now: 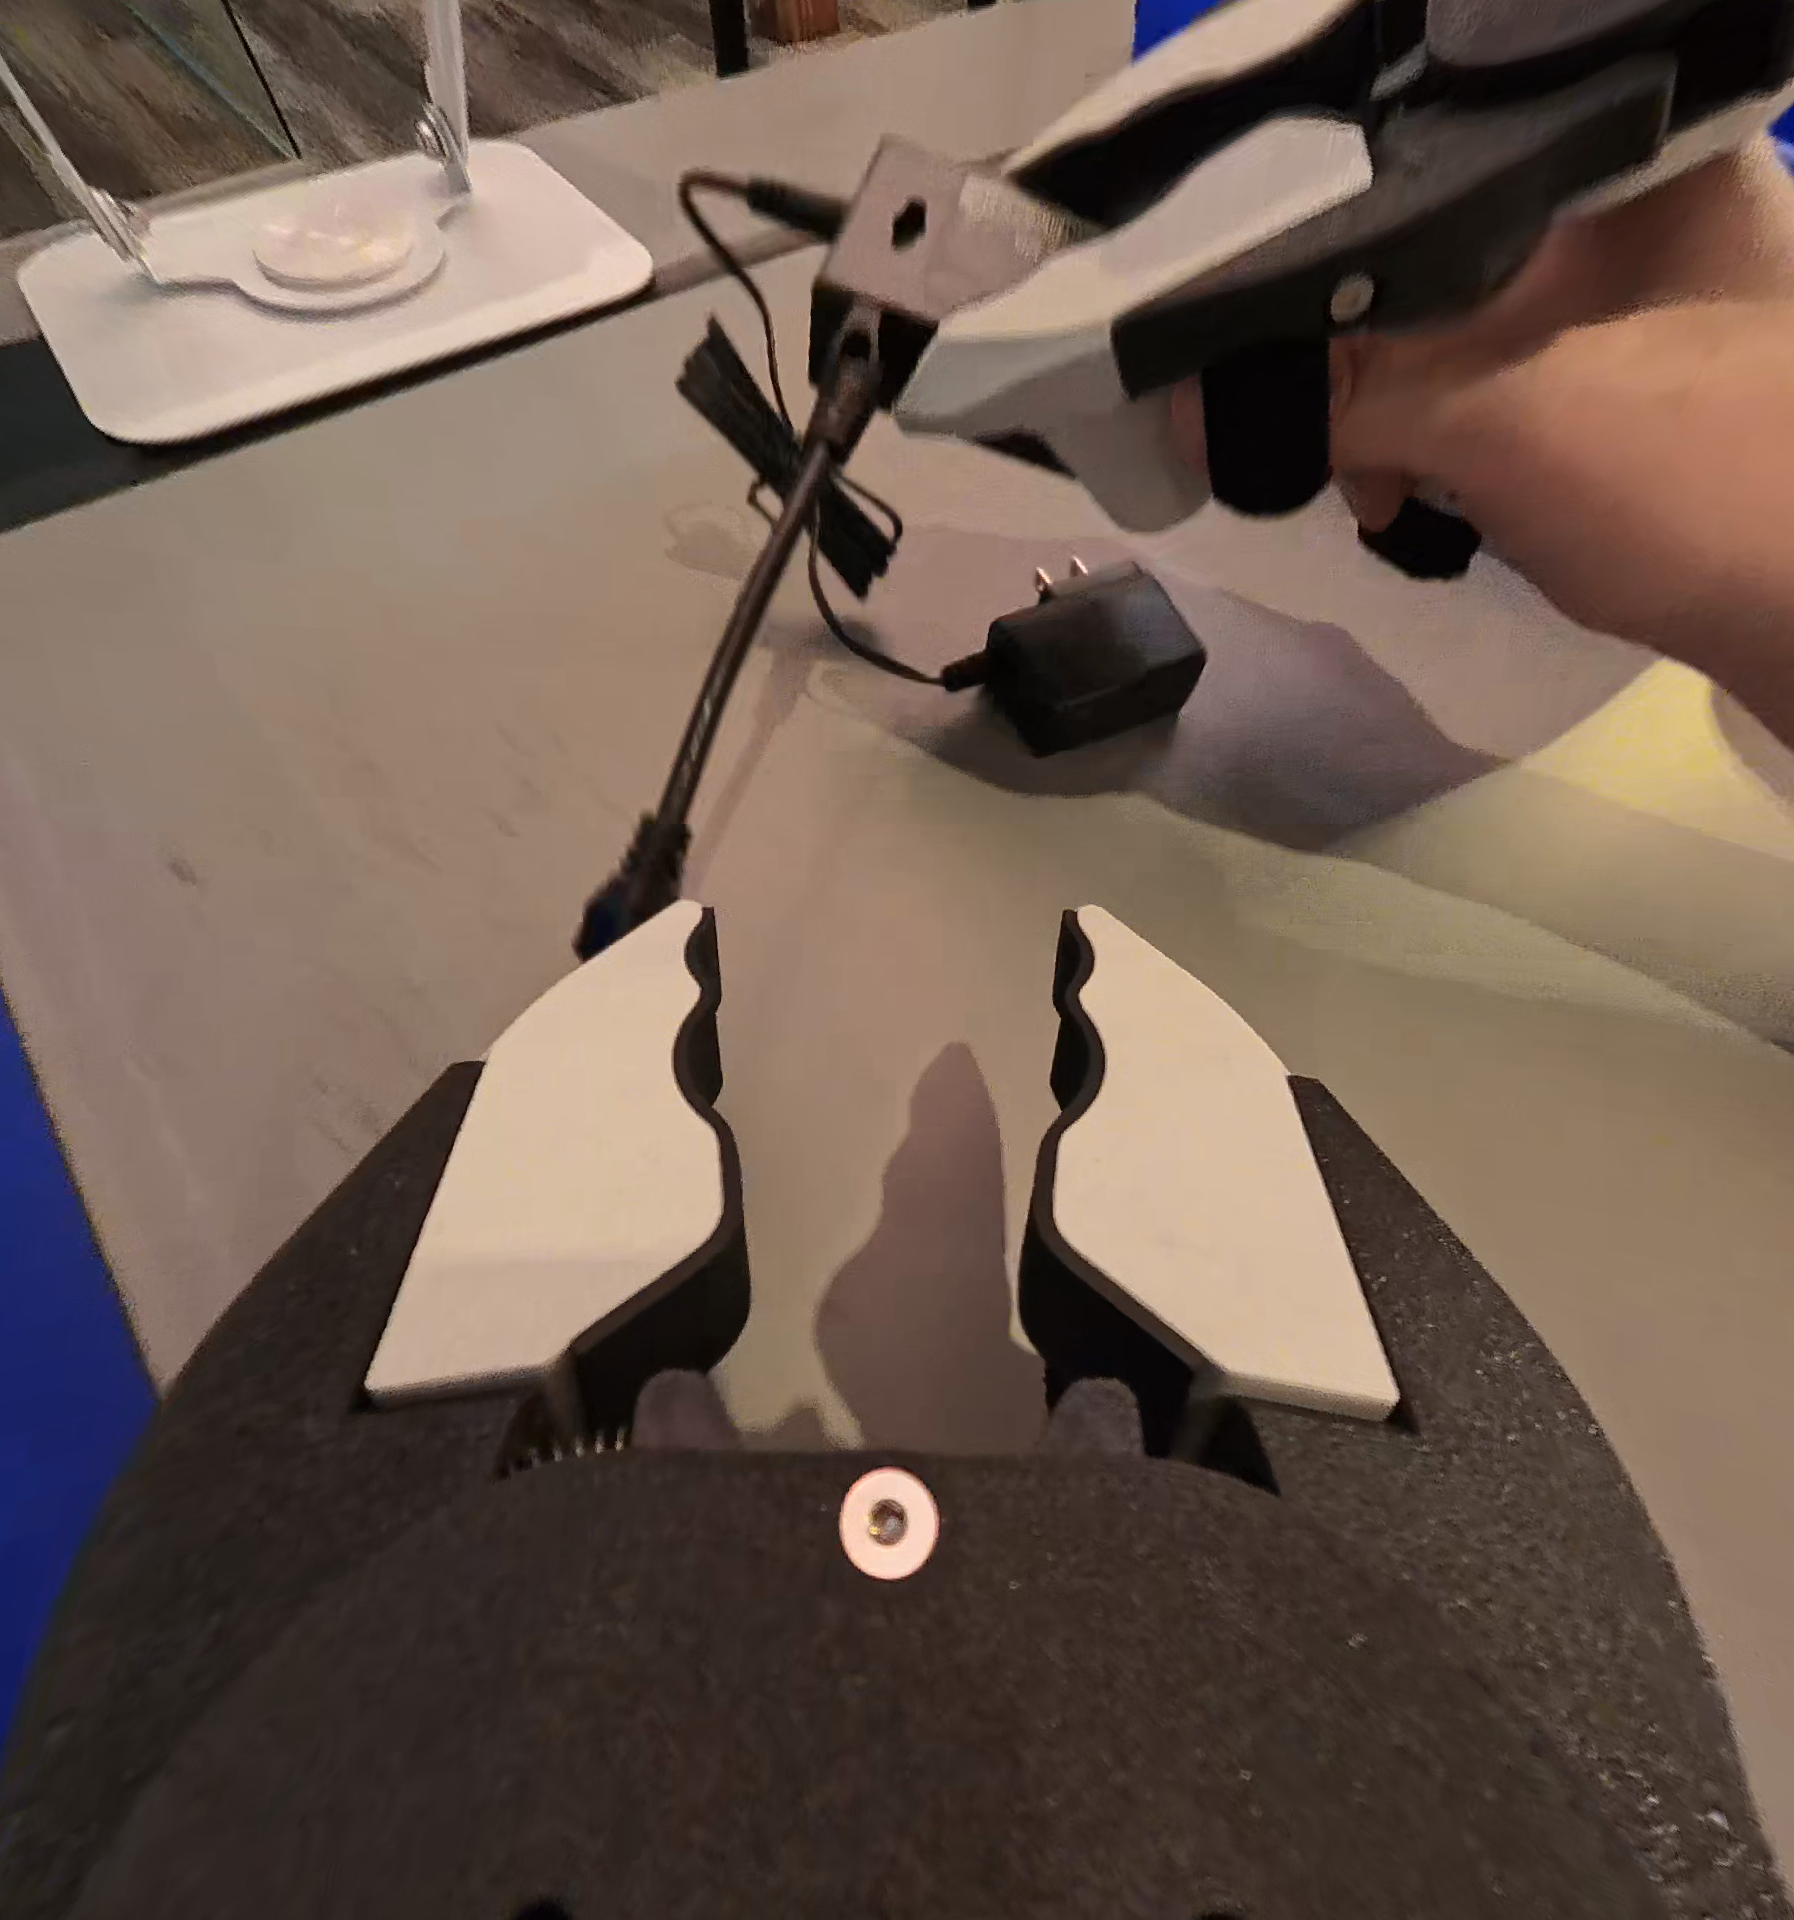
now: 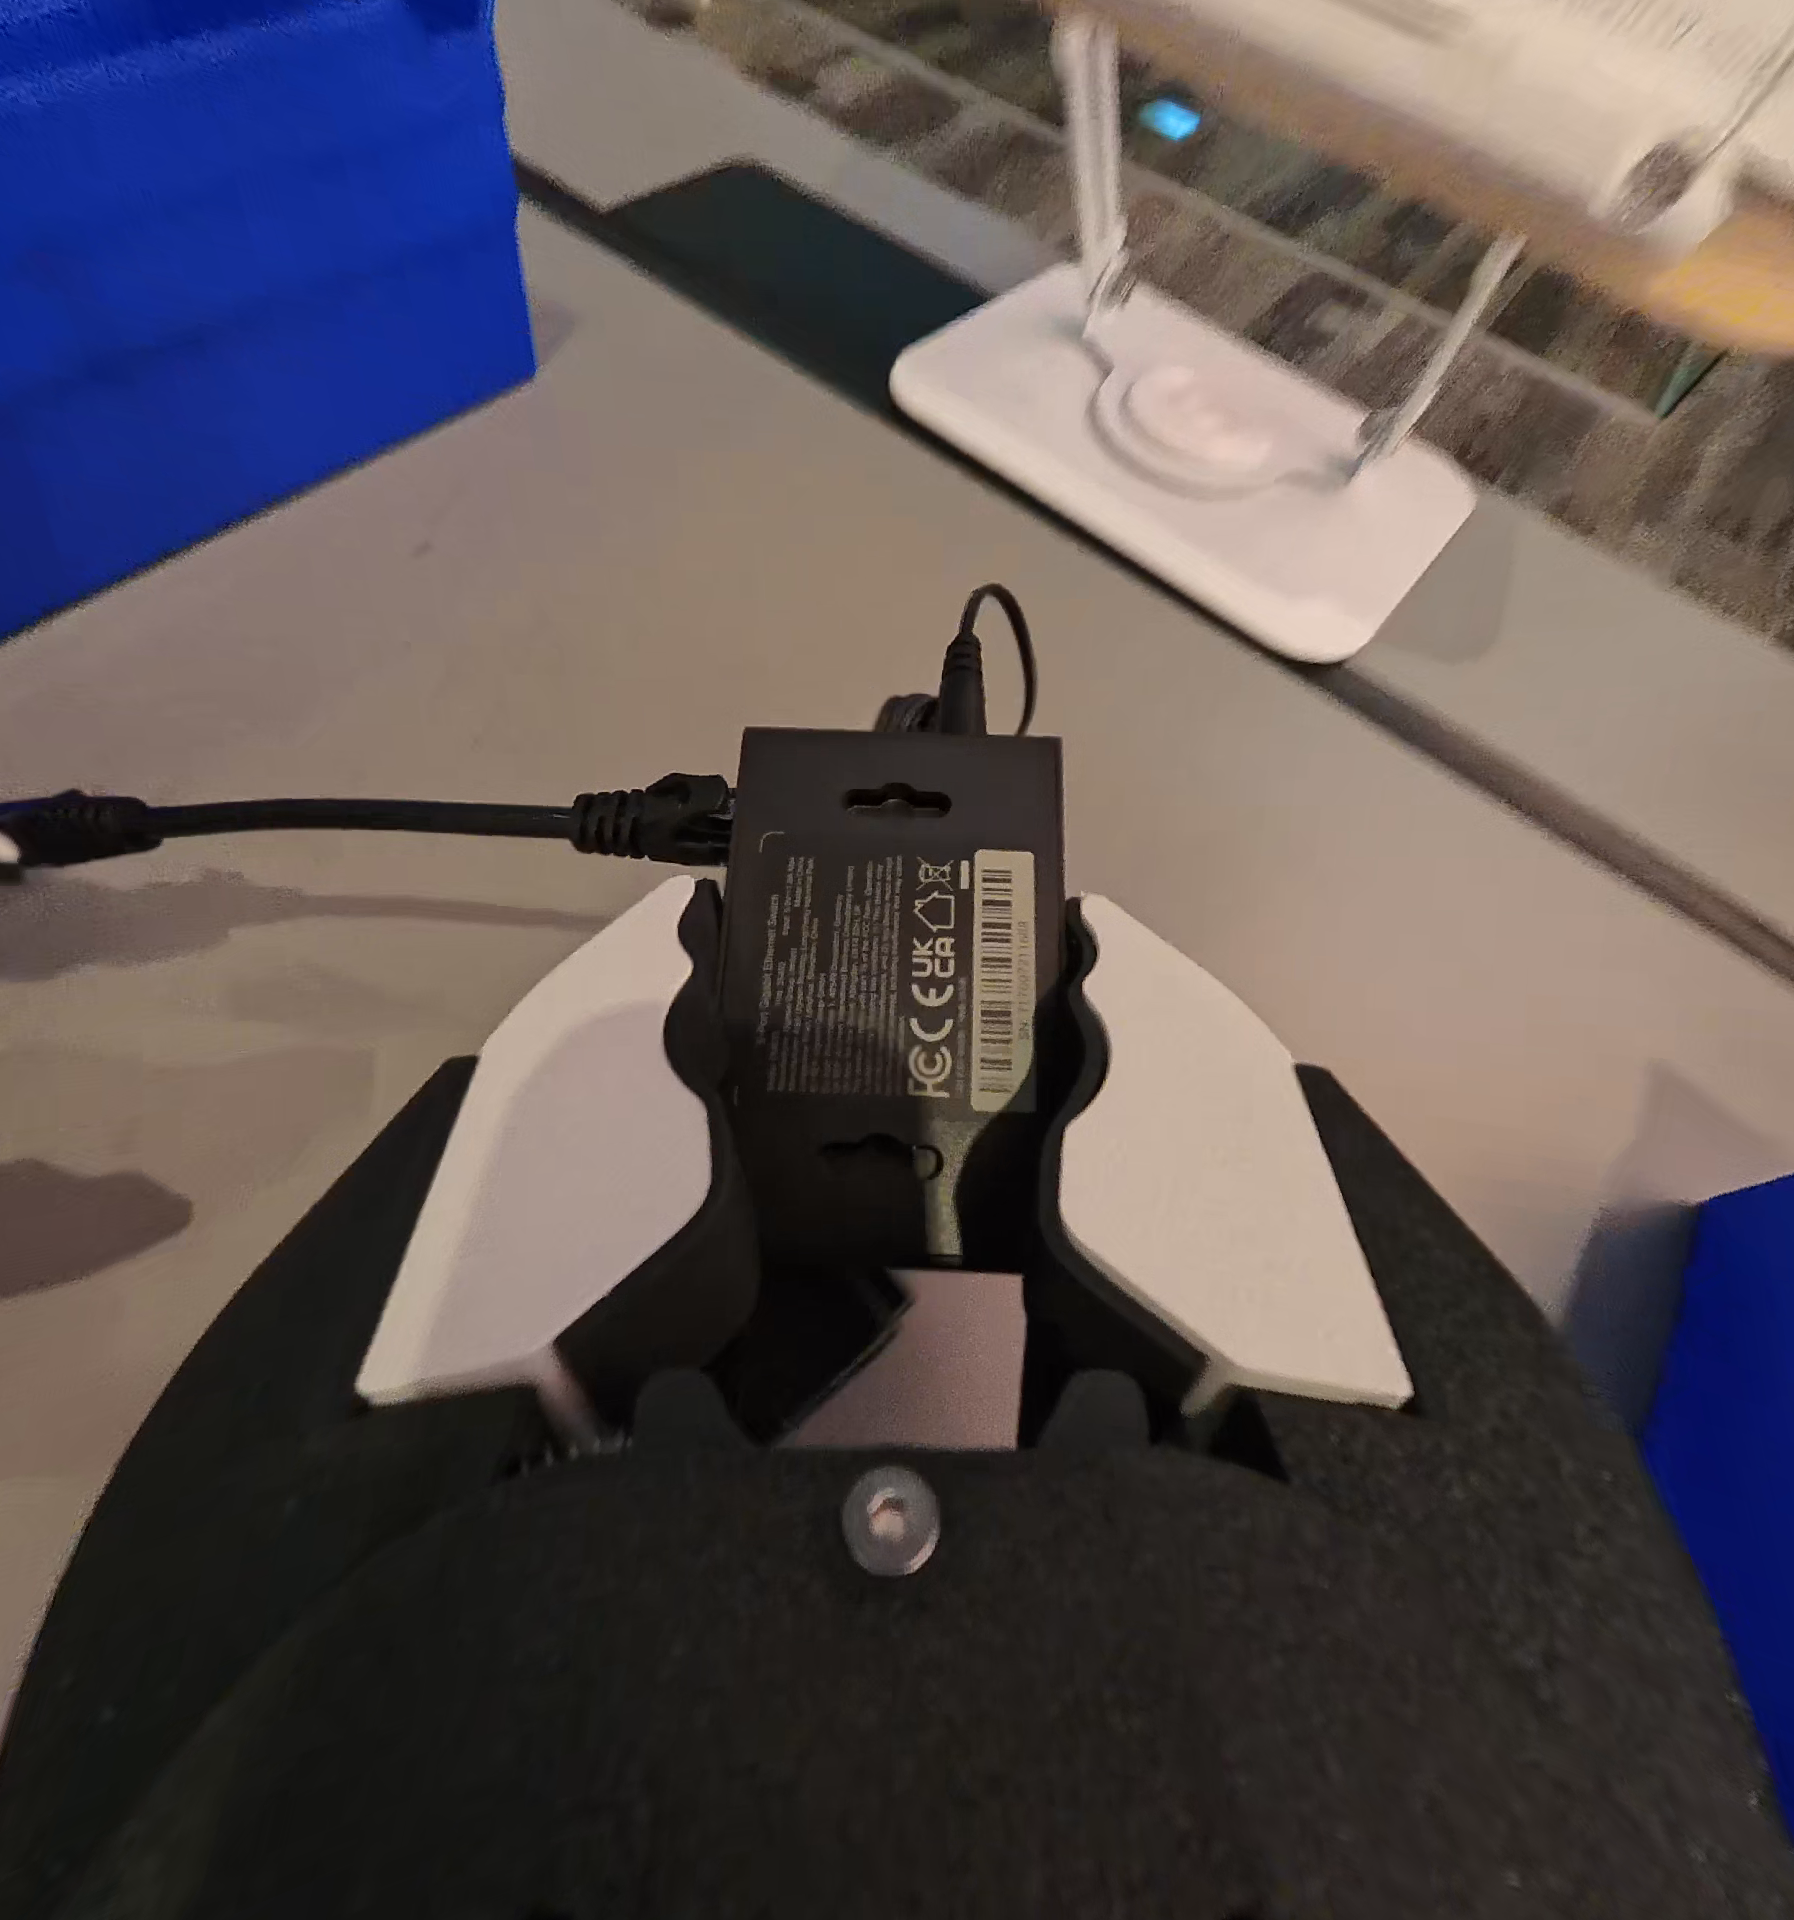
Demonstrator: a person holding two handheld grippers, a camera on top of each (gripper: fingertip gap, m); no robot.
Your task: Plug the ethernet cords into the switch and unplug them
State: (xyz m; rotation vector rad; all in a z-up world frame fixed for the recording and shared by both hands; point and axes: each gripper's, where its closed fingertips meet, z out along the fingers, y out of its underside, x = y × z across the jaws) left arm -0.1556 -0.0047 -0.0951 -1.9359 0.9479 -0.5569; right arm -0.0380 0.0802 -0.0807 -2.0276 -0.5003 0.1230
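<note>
Switch [image 2: 888, 935], clamped in right gripper [image 2: 888, 904] jaws, could twist as its nine-o'clock ethernet cord [image 2: 353, 816] drags; left gripper [image 1: 888, 925] jaws gape empty.

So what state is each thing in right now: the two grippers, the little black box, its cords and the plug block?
Right gripper: clamped on the black switch.
Switch: lifted off the table, label side up.
Ethernet cord: plugged into the switch's side.
Left gripper: open, empty.
Power adapter: lying on the table, unplugged from any socket.
Thin power lead: plugged into the switch.
</note>
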